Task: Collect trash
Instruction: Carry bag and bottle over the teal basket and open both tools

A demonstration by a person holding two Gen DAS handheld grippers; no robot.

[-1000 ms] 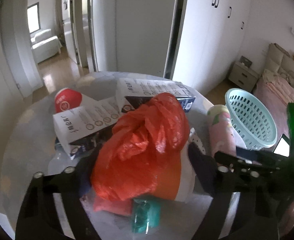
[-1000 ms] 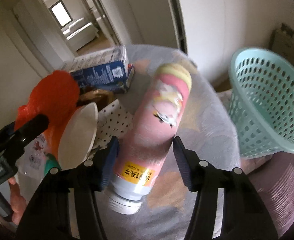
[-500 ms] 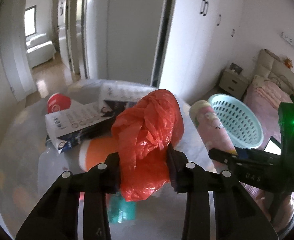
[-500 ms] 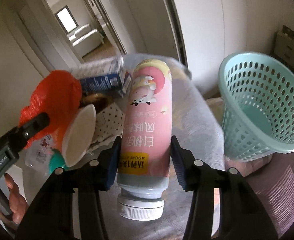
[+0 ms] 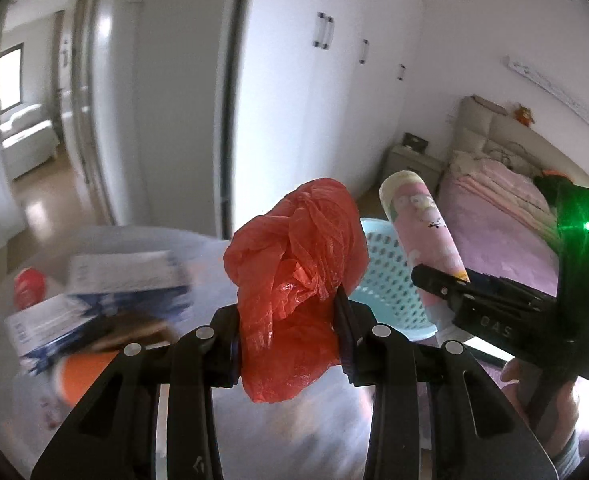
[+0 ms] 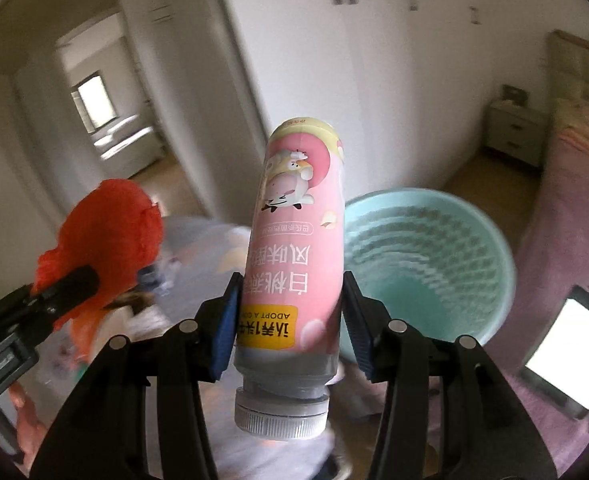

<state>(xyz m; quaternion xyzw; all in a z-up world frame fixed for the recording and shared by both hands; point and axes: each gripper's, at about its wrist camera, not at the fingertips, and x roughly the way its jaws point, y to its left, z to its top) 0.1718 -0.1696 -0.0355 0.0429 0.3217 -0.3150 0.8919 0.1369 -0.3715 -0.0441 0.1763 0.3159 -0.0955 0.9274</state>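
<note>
Red bag (image 5: 294, 272) and pink bottle (image 6: 294, 248) both clamped, lifted

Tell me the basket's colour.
Pale teal, with a perforated wall: the basket shows best in the right wrist view, just behind the held bottle.

White wardrobe doors (image 5: 326, 92) with dark handles on the far wall. Open doorway (image 5: 34, 128) left, daylit room with window (image 5: 10, 76) and pale sofa (image 5: 26, 140). Wooden floor. Bed (image 5: 506, 216) with pink cover right, nightstand (image 5: 412, 160) beside it.
</note>
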